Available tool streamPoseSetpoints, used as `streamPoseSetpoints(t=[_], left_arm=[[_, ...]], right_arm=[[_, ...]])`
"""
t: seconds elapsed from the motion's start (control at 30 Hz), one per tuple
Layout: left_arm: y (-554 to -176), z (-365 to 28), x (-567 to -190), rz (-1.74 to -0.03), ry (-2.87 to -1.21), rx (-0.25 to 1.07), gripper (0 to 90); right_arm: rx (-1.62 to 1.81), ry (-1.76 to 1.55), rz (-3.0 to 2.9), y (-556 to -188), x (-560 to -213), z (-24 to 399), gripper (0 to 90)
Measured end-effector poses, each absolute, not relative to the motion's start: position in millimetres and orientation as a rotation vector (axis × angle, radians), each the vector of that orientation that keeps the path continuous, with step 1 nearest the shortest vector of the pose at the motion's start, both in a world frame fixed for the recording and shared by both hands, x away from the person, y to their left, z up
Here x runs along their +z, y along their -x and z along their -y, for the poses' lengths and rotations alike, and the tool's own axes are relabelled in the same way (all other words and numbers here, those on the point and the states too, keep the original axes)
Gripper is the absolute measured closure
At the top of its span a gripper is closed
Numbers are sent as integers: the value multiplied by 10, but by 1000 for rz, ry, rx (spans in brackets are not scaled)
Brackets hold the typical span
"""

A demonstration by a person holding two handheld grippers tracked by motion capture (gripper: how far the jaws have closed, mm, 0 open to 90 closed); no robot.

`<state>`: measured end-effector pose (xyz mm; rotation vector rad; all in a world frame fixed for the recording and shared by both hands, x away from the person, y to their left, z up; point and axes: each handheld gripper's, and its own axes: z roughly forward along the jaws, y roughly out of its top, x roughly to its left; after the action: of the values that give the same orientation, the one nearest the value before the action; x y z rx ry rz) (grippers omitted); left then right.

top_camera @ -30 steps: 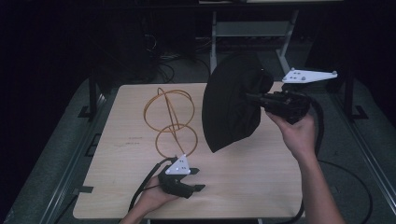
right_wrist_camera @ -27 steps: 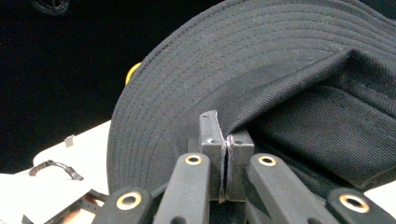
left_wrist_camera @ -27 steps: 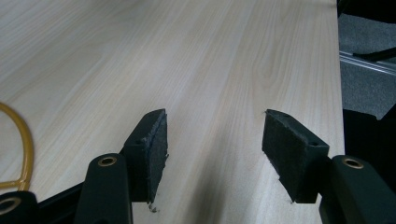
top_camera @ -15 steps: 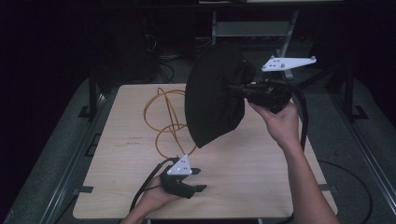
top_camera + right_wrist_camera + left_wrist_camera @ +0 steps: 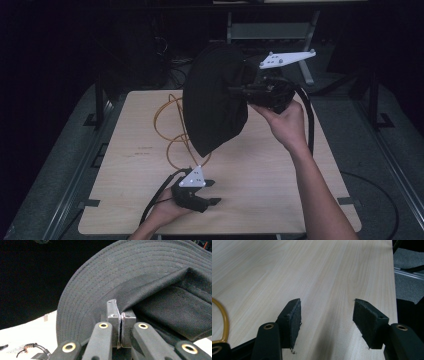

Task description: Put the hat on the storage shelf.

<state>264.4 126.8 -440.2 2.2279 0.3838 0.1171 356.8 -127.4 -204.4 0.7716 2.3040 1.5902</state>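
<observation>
Black hat (image 5: 140, 282) pinched between right gripper (image 5: 121, 322) jaws — aloft.

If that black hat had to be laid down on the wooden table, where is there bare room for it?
The table is bare across its right half, below the hat held up by the right gripper, and along the near edge right of the left gripper. The left strip beside the orange cable is bare too. It is crowded in the middle, where the cable loops.

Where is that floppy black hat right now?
In the high view the black fabric brimmed hat hangs in the air above the far right of the wooden table, pinched by the right tongs, beside the orange cable loops.
</observation>
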Motion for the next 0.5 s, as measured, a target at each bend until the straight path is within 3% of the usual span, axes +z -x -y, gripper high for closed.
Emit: streamPoseSetpoints(t=[0.5], left_arm=[[-2651,-1270,-4404,-387,-2226,114,386]], right_arm=[[1558,-711,-2365,-3702,-1857,934,882]])
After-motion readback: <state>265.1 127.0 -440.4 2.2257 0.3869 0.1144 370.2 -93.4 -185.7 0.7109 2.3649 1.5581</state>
